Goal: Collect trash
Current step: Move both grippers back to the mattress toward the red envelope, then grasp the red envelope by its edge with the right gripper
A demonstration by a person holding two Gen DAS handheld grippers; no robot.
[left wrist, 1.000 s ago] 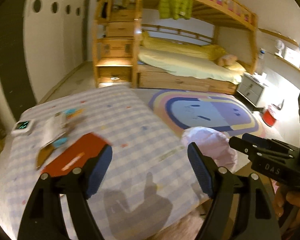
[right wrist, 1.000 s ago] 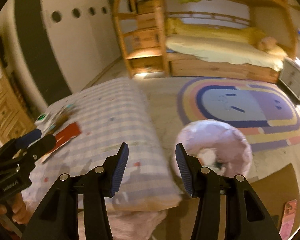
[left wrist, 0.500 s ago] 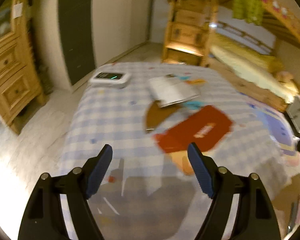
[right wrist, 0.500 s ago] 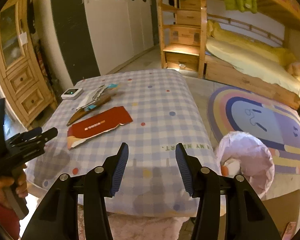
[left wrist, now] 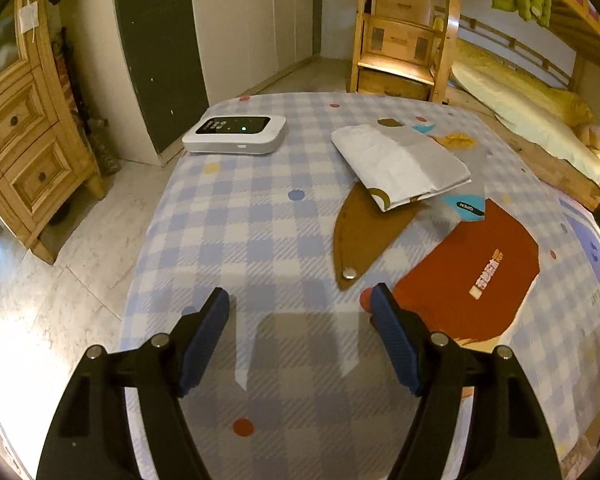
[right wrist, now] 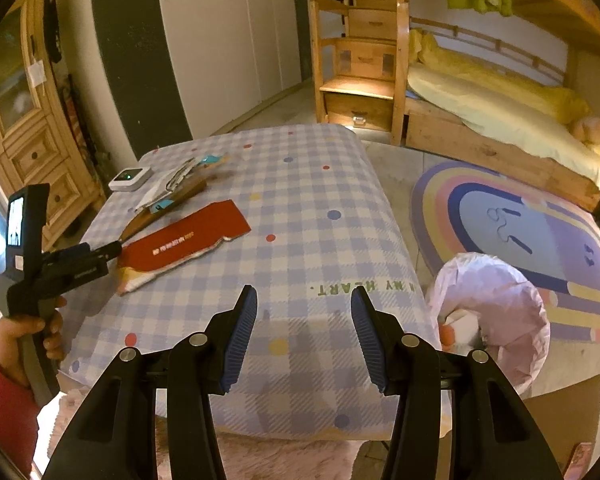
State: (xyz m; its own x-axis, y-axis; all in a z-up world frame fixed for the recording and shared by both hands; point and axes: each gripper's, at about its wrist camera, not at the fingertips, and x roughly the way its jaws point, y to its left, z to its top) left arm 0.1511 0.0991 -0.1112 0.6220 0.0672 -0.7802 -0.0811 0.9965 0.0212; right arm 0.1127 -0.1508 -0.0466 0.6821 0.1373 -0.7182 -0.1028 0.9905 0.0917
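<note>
Trash lies on a blue checked tablecloth (left wrist: pixel 260 232): a red torn packet (left wrist: pixel 472 276), a brown pointed piece (left wrist: pixel 366 236) and a white folded wrapper (left wrist: pixel 400 164). My left gripper (left wrist: pixel 300 312) is open and empty, hovering just in front of the red packet and the brown piece. In the right wrist view the red packet (right wrist: pixel 184 244) and wrappers (right wrist: pixel 172 188) lie at the table's left, with the left gripper (right wrist: pixel 116 246) beside them. My right gripper (right wrist: pixel 304 312) is open and empty over the table's near edge. A pink-lined trash bin (right wrist: pixel 496 320) stands on the floor right of the table.
A white device (left wrist: pixel 236 134) with a green light sits at the table's far left corner. A wooden cabinet (left wrist: pixel 24 128) stands to the left, a bunk bed (right wrist: pixel 480 116) and a round rug (right wrist: pixel 520 232) to the right. A pink fluffy mat (right wrist: pixel 260 460) lies below the table.
My left gripper has swung left from the bin, then closed in on the trash on the table. My right gripper has pulled back and turned left towards the table. Both stay open.
</note>
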